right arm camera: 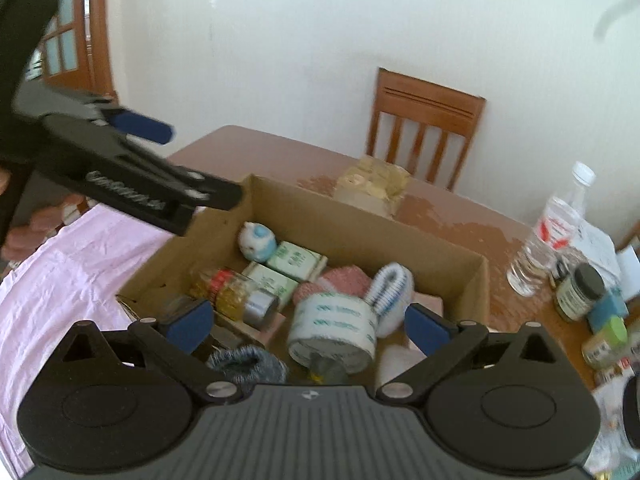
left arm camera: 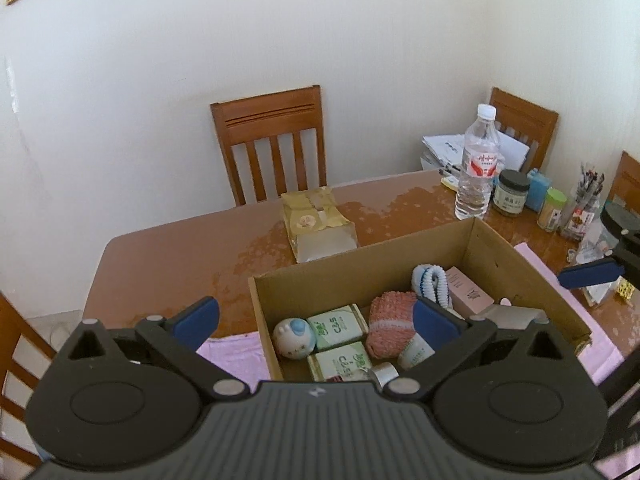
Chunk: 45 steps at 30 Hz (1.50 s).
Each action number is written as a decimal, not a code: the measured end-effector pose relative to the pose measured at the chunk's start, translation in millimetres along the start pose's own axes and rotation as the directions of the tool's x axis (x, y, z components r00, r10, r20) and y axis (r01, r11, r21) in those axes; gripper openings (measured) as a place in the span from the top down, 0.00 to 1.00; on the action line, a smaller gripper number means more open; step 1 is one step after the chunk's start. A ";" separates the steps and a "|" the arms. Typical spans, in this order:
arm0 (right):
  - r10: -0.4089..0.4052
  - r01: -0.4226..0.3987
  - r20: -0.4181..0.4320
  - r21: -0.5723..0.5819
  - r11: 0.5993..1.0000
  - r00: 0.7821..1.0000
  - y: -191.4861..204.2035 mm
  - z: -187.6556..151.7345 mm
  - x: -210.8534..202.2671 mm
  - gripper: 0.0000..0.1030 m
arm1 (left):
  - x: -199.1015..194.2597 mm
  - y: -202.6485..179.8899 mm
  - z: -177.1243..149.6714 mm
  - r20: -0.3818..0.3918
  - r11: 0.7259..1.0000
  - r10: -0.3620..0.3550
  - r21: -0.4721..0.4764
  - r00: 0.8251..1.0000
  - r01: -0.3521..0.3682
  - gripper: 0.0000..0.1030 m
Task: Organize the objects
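An open cardboard box [left arm camera: 360, 260] [right arm camera: 472, 280] sits on a pink cloth on the brown table. It holds a white-blue round toy [left arm camera: 294, 338] [right arm camera: 258, 242], two green-white packets [left arm camera: 340, 328] [right arm camera: 294, 260], a pink knitted piece [left arm camera: 390, 324], a blue-white brush [left arm camera: 430, 282] [right arm camera: 390, 292], a pink carton [left arm camera: 468, 292], a tape roll [right arm camera: 334, 330] and a gold-filled jar [right arm camera: 236, 294]. My left gripper [left arm camera: 316, 318] is open and empty over the box's near left corner. My right gripper [right arm camera: 310, 326] is open and empty over the box's near side.
A gold-wrapped packet [left arm camera: 316, 222] [right arm camera: 374, 186] lies behind the box. A water bottle [left arm camera: 478, 164] [right arm camera: 548, 240], jars [left arm camera: 510, 192], a pen holder [left arm camera: 582, 208] and papers [left arm camera: 452, 148] crowd the table's right end. Wooden chairs [left arm camera: 272, 148] stand around. The pink cloth [right arm camera: 60, 280] spreads left.
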State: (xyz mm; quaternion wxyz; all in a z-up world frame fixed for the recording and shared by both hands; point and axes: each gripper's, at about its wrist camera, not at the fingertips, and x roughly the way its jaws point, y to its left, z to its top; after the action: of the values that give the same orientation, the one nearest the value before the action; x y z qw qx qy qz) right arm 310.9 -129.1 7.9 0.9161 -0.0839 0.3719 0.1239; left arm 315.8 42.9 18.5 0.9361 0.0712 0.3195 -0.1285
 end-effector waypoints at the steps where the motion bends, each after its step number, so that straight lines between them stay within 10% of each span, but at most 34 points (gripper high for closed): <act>1: -0.018 0.018 -0.012 0.017 1.000 1.000 -3.0 -0.7 -1.8 0.00 | -3.3 -0.7 -3.0 0.005 1.000 0.006 -0.012 1.000 -0.005 0.01; 8: -0.070 0.098 -0.134 0.215 0.972 0.989 -30.5 -14.9 -2.4 0.00 | -15.9 -13.3 -34.7 -0.084 0.992 0.045 -0.111 0.995 -0.055 0.01; 12: -0.057 0.119 -0.210 0.295 0.948 0.976 -34.4 -36.5 1.4 0.00 | -14.9 -25.5 -55.7 -0.208 0.975 0.161 -0.120 0.965 -0.189 0.01; 19: -0.052 0.158 -0.319 0.318 0.935 0.946 -22.2 -68.0 -2.6 0.00 | -27.8 -36.7 -72.7 -0.314 0.969 0.084 -0.196 0.946 -0.151 0.01; 45: -0.062 0.155 -0.285 0.319 0.935 0.957 -15.8 -37.4 -44.4 0.00 | -60.8 -50.6 -47.9 -0.324 0.970 0.082 -0.189 0.942 -0.149 0.01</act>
State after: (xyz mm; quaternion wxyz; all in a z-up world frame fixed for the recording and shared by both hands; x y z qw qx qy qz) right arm 260.1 -160.7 13.5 0.8630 0.0379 0.5038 -0.0057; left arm 227.2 16.7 15.7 0.8816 0.0096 0.4713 -0.0254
